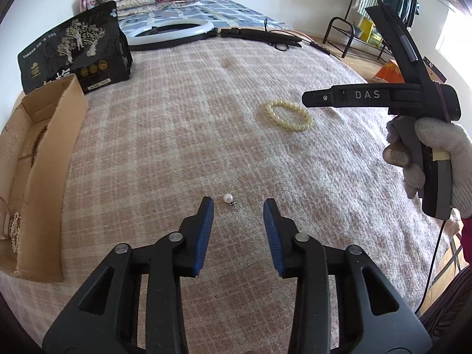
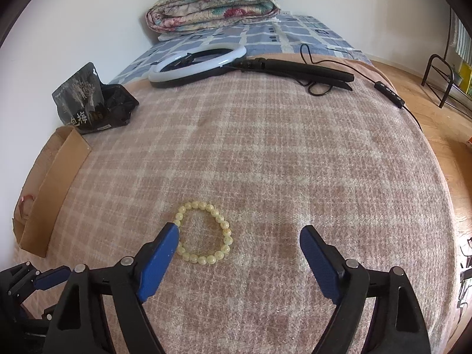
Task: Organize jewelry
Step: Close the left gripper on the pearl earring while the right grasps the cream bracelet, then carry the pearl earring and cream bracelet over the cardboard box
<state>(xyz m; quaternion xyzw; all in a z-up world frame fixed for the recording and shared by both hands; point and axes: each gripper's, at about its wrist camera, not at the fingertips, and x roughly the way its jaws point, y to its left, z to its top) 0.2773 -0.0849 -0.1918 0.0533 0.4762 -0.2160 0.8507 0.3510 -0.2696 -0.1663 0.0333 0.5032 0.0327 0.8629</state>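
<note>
Jewelry here is two loose pieces on the pink plaid blanket: a pearl stud earring and a yellow bead bracelet. The only writing I can read clearly is "DAS" in white letters on my right gripper's body, seen from the left wrist view; the black pouch by the cardboard box carries Chinese characters and a tree print. My left gripper has its jaws apart, with the earring lying just ahead of the tips, nearer the left finger. My right gripper is spread wide; the bracelet lies on the blanket by its left fingertip, which overlaps the loop's edge.
</note>
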